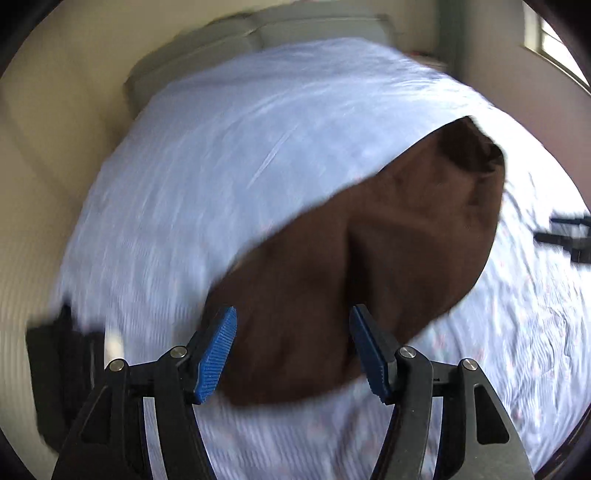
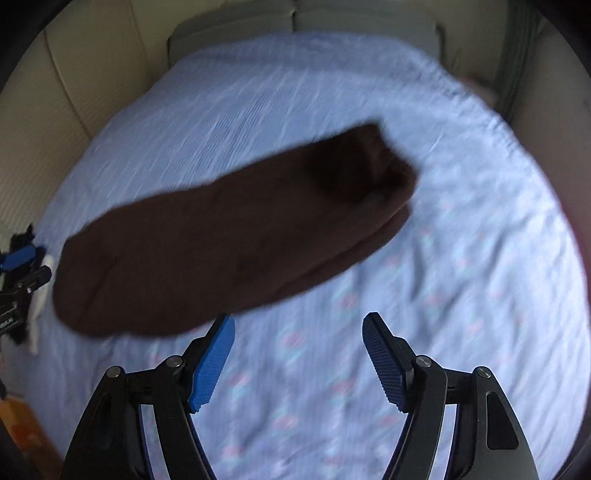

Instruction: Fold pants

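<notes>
Dark brown pants (image 1: pixel 369 243) lie folded lengthwise on a bed with a pale blue-white sheet (image 1: pixel 207 177). In the left wrist view my left gripper (image 1: pixel 293 350) is open above the near end of the pants, its blue pads (image 1: pixel 218 354) apart and empty. In the right wrist view the pants (image 2: pixel 221 240) stretch from lower left to upper middle. My right gripper (image 2: pixel 297 358) is open and empty over the sheet (image 2: pixel 443 258), just right of the pants' near end. Both views are blurred by motion.
Pillows (image 2: pixel 295 22) and a beige headboard (image 2: pixel 74 74) stand at the far end of the bed. The left gripper shows at the left edge of the right wrist view (image 2: pixel 18 280). The right gripper shows at the right edge of the left wrist view (image 1: pixel 569 236).
</notes>
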The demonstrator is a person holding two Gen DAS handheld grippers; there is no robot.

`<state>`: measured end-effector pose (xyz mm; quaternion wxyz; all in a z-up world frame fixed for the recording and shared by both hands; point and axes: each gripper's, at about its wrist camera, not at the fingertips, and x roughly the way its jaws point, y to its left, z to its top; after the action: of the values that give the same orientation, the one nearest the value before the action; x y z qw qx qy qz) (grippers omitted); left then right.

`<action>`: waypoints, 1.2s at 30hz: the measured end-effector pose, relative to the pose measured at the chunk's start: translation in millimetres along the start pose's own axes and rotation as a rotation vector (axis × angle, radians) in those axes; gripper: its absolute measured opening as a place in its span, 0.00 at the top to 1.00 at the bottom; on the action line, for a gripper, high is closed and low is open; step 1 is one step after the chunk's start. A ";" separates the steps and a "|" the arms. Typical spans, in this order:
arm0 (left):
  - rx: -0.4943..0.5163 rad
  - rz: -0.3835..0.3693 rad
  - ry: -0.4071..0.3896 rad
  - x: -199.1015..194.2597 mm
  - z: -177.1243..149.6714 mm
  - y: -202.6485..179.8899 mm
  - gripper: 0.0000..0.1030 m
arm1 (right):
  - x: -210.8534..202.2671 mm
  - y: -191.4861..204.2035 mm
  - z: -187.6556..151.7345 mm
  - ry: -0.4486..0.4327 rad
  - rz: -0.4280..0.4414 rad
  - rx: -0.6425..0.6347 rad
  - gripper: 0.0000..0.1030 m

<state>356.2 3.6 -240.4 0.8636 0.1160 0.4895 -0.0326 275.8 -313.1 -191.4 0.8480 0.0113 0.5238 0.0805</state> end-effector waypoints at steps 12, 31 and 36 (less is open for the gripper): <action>0.688 -0.027 -0.306 7.1 -43.4 -167.4 0.43 | 11.3 -5.1 -66.5 0.110 0.045 0.126 0.36; 0.187 -0.325 -0.032 66.7 72.7 -99.7 0.86 | -4.0 -9.4 -33.4 0.013 0.210 0.051 0.51; 0.100 -0.417 0.034 85.5 82.8 -78.5 0.86 | 17.7 29.1 14.7 0.014 0.389 -0.113 0.52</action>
<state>456.5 -87.0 -285.7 0.8228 0.0555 0.5154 -0.2330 293.0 -280.8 -197.4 0.8121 0.0643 0.5123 0.2720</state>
